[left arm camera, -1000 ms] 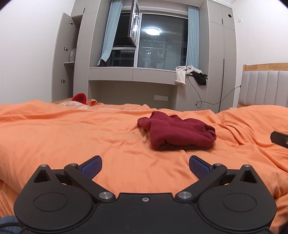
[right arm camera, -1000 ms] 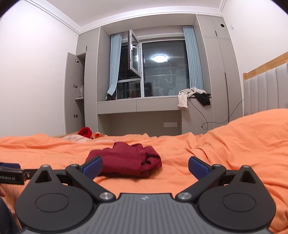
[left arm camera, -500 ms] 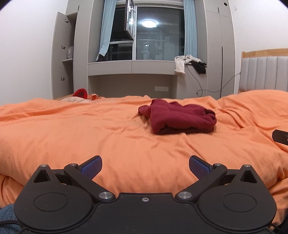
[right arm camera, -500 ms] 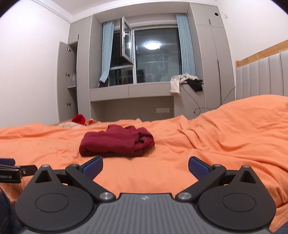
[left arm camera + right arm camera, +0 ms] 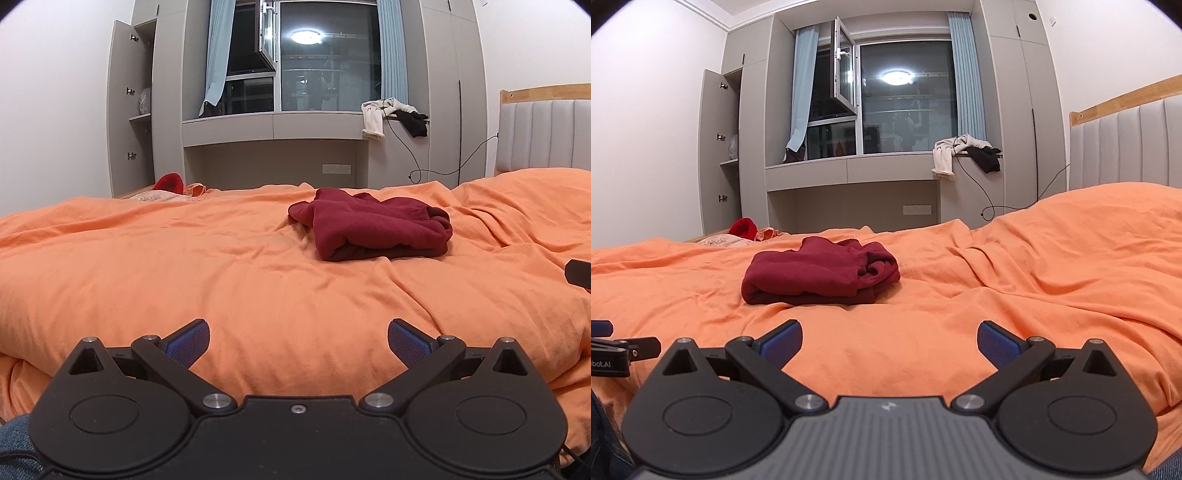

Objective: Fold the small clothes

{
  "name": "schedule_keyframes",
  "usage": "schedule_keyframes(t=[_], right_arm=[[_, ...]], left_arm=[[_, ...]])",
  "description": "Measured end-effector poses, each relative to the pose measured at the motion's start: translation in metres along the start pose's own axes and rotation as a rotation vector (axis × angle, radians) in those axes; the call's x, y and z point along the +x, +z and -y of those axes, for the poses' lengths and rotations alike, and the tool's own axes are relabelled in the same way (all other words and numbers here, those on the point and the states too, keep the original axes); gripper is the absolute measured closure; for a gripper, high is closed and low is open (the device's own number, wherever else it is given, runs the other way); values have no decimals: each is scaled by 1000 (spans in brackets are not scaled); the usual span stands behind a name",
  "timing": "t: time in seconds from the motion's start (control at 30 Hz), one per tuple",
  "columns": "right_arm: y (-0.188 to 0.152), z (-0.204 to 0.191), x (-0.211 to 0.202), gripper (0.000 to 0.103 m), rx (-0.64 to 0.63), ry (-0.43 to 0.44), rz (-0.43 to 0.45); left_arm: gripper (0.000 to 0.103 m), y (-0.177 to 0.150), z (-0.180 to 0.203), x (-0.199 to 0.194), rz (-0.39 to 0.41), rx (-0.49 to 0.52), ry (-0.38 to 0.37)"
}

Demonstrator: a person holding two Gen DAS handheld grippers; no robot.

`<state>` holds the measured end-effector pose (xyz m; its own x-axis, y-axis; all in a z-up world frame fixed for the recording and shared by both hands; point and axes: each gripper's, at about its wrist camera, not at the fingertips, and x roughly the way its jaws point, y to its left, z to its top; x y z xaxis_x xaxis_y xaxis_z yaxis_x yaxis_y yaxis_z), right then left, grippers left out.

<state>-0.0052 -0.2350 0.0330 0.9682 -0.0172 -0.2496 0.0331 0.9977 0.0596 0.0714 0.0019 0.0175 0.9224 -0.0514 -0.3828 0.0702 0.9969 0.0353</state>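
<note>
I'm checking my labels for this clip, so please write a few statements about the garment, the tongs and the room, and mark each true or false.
1. The dark red garment lies bundled on the orange bedding. True.
2. The left tongs are shut on the garment. False: their jaws stand wide apart, short of it, holding nothing.
3. The right tongs are open and empty. True.
4. White and black clothes hang over the window ledge. True.
5. The garment is spread out flat. False: it sits in a rumpled, roughly folded pile.
6. The tall cabinet door at the left is closed. False: it stands open, showing shelves.
</note>
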Motion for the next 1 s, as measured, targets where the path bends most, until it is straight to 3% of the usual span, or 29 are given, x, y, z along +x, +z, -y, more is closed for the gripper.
schedule_keyframes(t=[1.0], right_arm=[[-1,3,1,0,1,-10,-5]], left_arm=[[1,0,-1,1,-7,-1,4]])
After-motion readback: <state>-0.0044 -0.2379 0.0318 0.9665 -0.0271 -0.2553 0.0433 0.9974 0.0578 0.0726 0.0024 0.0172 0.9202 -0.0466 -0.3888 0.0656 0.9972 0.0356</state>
